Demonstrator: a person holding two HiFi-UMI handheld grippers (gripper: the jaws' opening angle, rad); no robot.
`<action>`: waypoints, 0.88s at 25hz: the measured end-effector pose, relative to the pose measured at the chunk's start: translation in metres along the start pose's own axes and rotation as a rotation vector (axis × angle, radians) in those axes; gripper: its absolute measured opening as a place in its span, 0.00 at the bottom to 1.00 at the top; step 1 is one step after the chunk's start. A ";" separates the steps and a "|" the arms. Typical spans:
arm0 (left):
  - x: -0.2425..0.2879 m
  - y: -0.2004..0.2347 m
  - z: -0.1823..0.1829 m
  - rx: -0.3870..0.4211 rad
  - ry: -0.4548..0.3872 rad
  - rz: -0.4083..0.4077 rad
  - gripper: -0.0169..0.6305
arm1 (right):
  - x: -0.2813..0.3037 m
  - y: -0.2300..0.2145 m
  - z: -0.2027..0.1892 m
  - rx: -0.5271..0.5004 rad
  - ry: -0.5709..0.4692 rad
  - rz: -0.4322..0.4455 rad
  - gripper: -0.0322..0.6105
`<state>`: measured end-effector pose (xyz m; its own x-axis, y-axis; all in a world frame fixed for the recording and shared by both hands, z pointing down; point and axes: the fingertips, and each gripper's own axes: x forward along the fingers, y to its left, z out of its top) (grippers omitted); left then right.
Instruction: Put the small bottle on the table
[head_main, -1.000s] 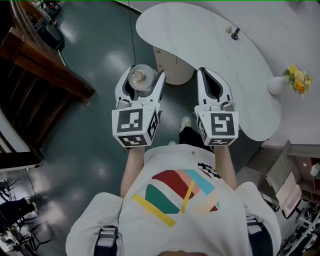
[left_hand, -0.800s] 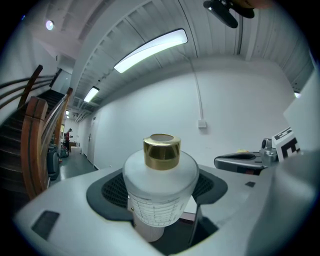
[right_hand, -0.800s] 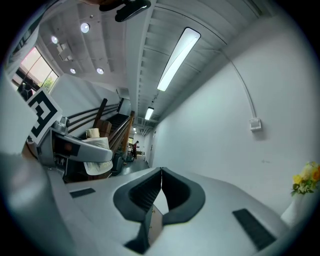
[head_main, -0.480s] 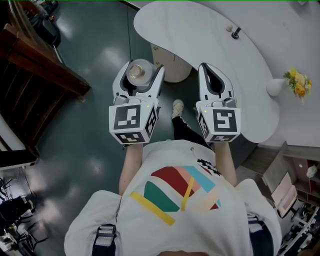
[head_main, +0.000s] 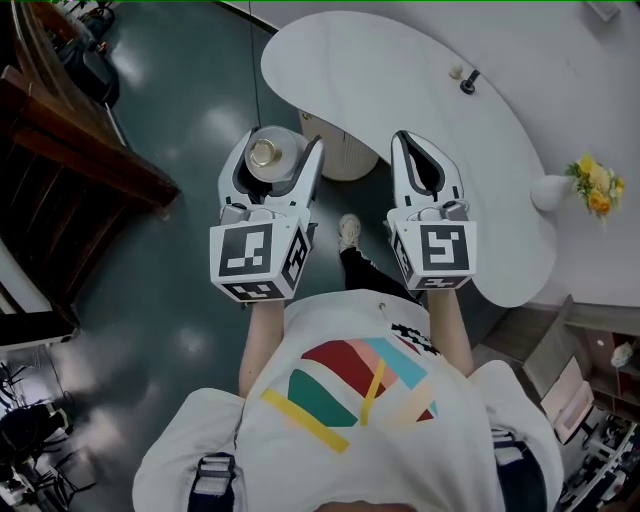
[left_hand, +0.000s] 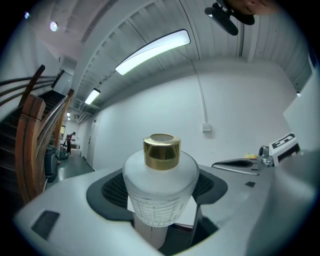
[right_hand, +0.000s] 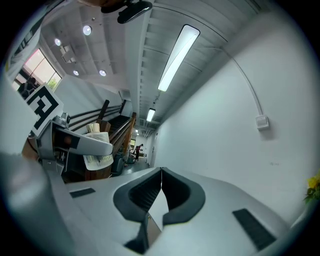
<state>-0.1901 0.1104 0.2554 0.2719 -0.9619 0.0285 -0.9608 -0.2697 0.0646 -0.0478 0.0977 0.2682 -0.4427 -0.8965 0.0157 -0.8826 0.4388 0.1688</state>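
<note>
Frosted gold-capped bottle in L tool

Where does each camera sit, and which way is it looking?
Head view: on the person's head, facing steeply down at the left gripper, right gripper and white table; shirt and forearms show.
Left gripper view: on that gripper, looking along its jaws, shut on the small bottle.
Right gripper view: on that gripper, looking along its closed, empty jaws.
Shared: all three show the bottle.
</note>
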 end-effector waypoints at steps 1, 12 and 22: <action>0.003 0.002 0.000 -0.002 -0.001 0.004 0.54 | 0.004 -0.002 -0.001 -0.001 -0.001 0.001 0.07; 0.051 0.013 -0.013 0.011 0.029 0.028 0.54 | 0.039 -0.032 -0.032 0.043 0.032 -0.016 0.07; 0.117 0.026 -0.018 0.013 0.043 0.027 0.54 | 0.101 -0.063 -0.044 0.050 0.051 -0.006 0.07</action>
<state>-0.1825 -0.0081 0.2785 0.2481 -0.9660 0.0727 -0.9682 -0.2449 0.0503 -0.0302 -0.0235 0.3025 -0.4295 -0.9007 0.0650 -0.8927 0.4343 0.1201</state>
